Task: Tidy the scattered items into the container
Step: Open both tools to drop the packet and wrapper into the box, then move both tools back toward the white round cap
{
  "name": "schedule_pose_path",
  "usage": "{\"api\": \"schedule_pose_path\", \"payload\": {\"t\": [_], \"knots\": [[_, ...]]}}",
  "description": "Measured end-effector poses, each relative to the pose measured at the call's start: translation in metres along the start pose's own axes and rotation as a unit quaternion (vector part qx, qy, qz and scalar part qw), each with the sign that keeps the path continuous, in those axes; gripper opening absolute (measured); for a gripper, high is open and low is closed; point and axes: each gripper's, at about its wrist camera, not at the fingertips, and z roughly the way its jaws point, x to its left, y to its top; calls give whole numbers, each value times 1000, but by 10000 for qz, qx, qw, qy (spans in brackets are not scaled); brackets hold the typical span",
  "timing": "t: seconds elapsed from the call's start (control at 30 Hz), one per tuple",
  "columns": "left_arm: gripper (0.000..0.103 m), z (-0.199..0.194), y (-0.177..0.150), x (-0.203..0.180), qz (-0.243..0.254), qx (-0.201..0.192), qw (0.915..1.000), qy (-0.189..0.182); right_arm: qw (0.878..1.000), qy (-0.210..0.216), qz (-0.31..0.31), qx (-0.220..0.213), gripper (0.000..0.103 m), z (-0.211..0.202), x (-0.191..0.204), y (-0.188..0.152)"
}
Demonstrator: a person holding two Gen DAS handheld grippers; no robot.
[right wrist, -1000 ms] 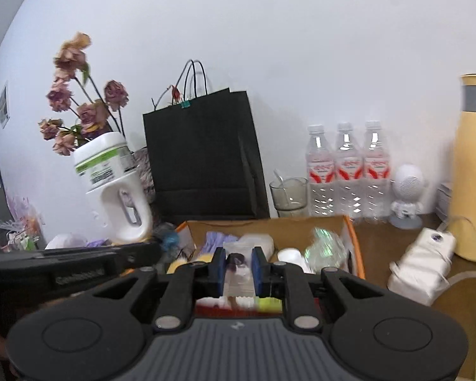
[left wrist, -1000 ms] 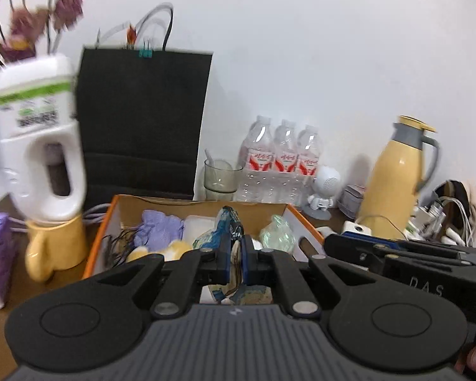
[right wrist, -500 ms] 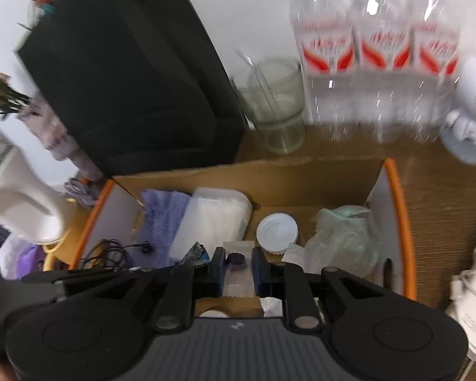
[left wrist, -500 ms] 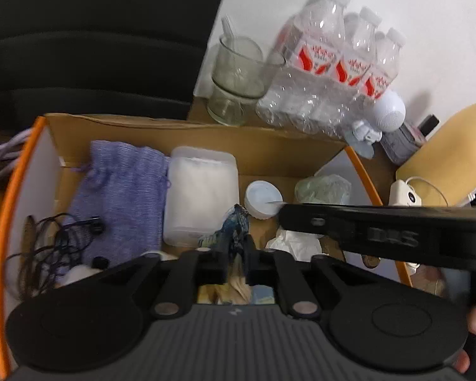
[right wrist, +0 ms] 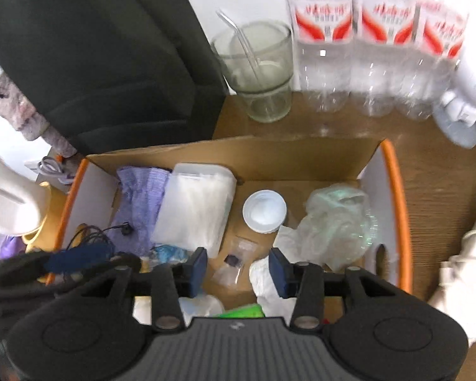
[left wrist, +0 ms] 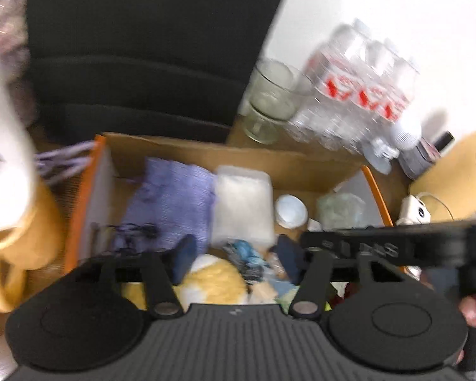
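Setting: brown wooden table (right wrist: 349, 127) against a white wall, black paper bag (right wrist: 95, 63) standing at the back.

Item 1, small clear packet (right wrist: 234, 262): lies on the floor of the cardboard box (right wrist: 231, 152), just ahead of and between the fingers of the right gripper (right wrist: 238, 268), untouched by either pad. Its long axis runs roughly away from the fingers. The jaws are opening; the packet looks released.

Item 2, blue crumpled wrapper (left wrist: 247, 255): lies in the box on top of other contents, between and just ahead of the fingers of the left gripper (left wrist: 238, 258), beside a yellow soft thing (left wrist: 212, 281). The jaws are opening and stand wide; no pad presses on the wrapper.

Neighbours, beyond the fingertips: white lid (right wrist: 264, 211), plastic tub (right wrist: 195, 209), purple cloth pouch (right wrist: 139, 203); clear bag (right wrist: 336, 225) to the right.

Judgement: both drops appear done; each hand must lift straight out, the two grippers being close side by side.
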Motion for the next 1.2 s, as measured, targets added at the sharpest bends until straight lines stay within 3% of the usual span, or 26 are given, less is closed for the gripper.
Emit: {"api": "schedule_pose_path", "payload": {"t": [0.23, 0.4, 0.53, 0.7, 0.8, 0.87, 0.97, 1.07, 1.1, 1.2], "knots": [[101, -48, -2, -5, 46, -371, 9961, 804, 9990, -318, -205, -232, 69, -64, 13, -13], [101, -68, -17, -9, 70, -322, 9935, 1094, 9978, -516, -269, -318, 75, -91, 19, -31], [101, -84, -27, -16, 111, -484, 9898, 1335, 9969, -566, -365, -416, 79, -104, 27, -45], [101, -103, -38, -24, 142, -744, 9876, 1373, 9954, -589, -455, -603, 80, -115, 36, -58], [102, -110, -52, -29, 179, -1140, 9833, 1409, 9917, -591, -499, -1023, 80, -123, 40, -72], [103, -113, -70, -29, 103, -1525, 9785, 1386, 9868, -554, -515, -1430, 87, -127, 42, -89], [103, -110, -107, -32, 254, -2141, 9664, 1400, 9748, -567, -463, -2107, 89, -128, 40, -124], [103, -106, -148, -40, 628, -2742, 9460, 1612, 9577, -583, -559, -2763, 89, -125, 39, -162], [103, -105, -160, -40, 670, -2833, 9426, 1637, 9520, -605, -595, -2941, 89, -124, 39, -174], [103, -105, -193, -29, 457, -2874, 9468, 1378, 9401, -654, -548, -3302, 90, -118, 35, -209]]}}
